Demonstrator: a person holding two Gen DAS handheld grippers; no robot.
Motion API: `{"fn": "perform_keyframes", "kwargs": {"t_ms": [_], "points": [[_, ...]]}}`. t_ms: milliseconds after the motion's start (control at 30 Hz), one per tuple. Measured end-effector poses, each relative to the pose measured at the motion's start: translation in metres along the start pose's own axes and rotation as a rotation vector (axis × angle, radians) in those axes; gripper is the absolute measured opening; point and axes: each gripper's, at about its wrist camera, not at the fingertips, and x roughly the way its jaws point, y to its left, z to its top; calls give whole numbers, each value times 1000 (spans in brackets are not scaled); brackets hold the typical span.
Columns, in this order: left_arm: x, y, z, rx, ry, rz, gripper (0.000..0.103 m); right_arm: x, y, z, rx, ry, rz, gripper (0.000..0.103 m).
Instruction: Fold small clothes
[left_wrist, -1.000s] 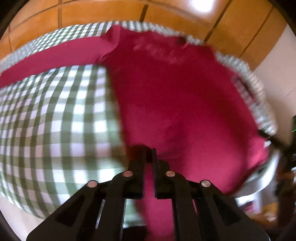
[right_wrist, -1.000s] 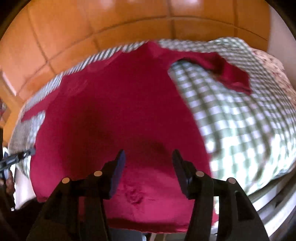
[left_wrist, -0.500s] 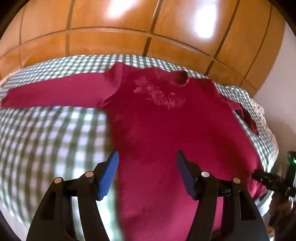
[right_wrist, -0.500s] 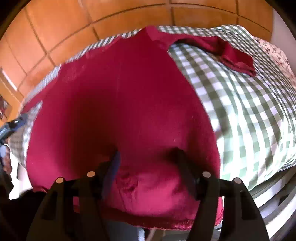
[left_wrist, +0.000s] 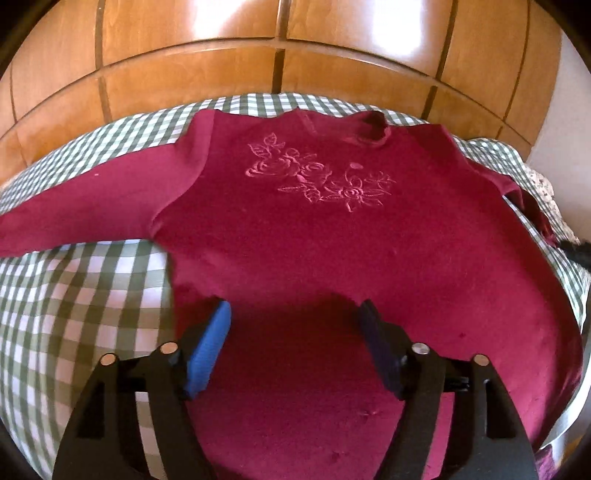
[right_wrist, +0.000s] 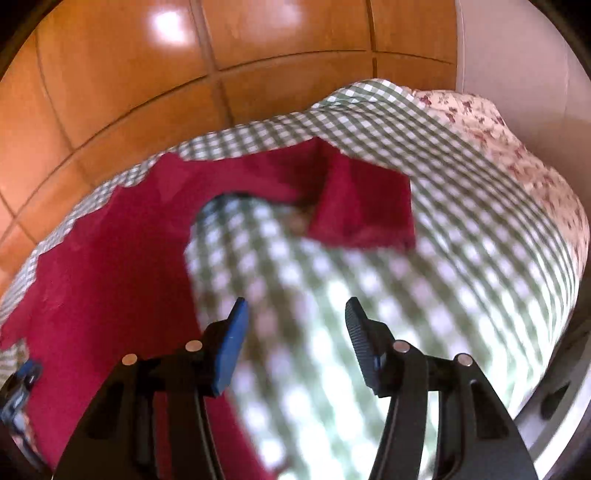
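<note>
no readable writing on the red sweater (left_wrist: 332, 240); left gripper (left_wrist: 295, 314) just opened, empty above its hem; right gripper (right_wrist: 295, 310) open, narrowing, empty beside it.

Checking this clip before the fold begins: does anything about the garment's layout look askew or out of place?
One thing: the dark red embroidered long-sleeved top lies flat on the green-and-white checked cloth, but its far sleeve is doubled back on itself at the cuff end, while the other sleeve lies straight. Both tongs are open, holding nothing.

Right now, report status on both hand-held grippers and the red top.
Left hand-held gripper just opened, empty, over red top. Right hand-held gripper closing slightly, empty, over checked cloth. Top flat, unfolded; one sleeve bent back. Nothing in the way.
</note>
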Motion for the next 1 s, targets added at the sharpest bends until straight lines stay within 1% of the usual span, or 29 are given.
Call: {"fn": "perform_keyframes", "kwargs": {"t_ms": [67, 100, 133, 167, 233, 300, 333, 433, 533, 633, 700, 733, 767, 800, 867, 900, 967, 1000], "points": [[1, -2, -1, 9, -4, 2, 78, 22, -1, 14, -30, 8, -63, 54], [2, -3, -1, 14, -3, 2, 79, 35, -4, 20, -50, 25, -100, 46], [4, -4, -1, 16, -2, 3, 79, 46, -8, 27, -64, 41, -141, 32], [5, -3, -1, 14, 0, 0, 79, 56, -13, 34, -70, 53, -188, 0], [5, -1, -1, 6, 1, -8, 80, 53, -34, 50, -36, 2, -233, 2], [6, 0, -1, -1, -2, -14, 81, 39, -57, 72, -15, -74, -312, 0], [7, -1, -1, -2, -3, -13, 81, 37, -65, 81, -9, -95, -336, 0], [9, -3, -1, 6, -1, -7, 83, 30, -98, 112, 7, -146, -451, 0], [11, -5, 0, 9, 5, 1, 85, 40, -132, 139, 38, -148, -552, 0], [13, -6, 1, 14, 9, 11, 85, 56, -160, 154, 111, -109, -600, 0], [13, -7, 1, 17, 13, 17, 85, 63, -169, 155, 131, -109, -633, 0], [13, -7, 1, 17, 13, 19, 85, 64, -174, 153, 159, -113, -627, 0], [14, -8, 1, 18, 15, 22, 85, 63, -177, 149, 202, -112, -595, 3], [14, -7, 2, 18, 16, 23, 85, 61, -183, 143, 263, -107, -536, 24], [13, -7, 3, 15, 20, 21, 85, 54, -187, 131, 317, -115, -461, 54], [13, -6, 3, 12, 21, 21, 85, 49, -183, 123, 313, -123, -444, 55], [12, -6, 4, 12, 24, 24, 85, 42, -173, 109, 294, -112, -399, 55], [11, -6, 5, 11, 24, 24, 85, 34, -168, 100, 291, -107, -364, 58]]}}
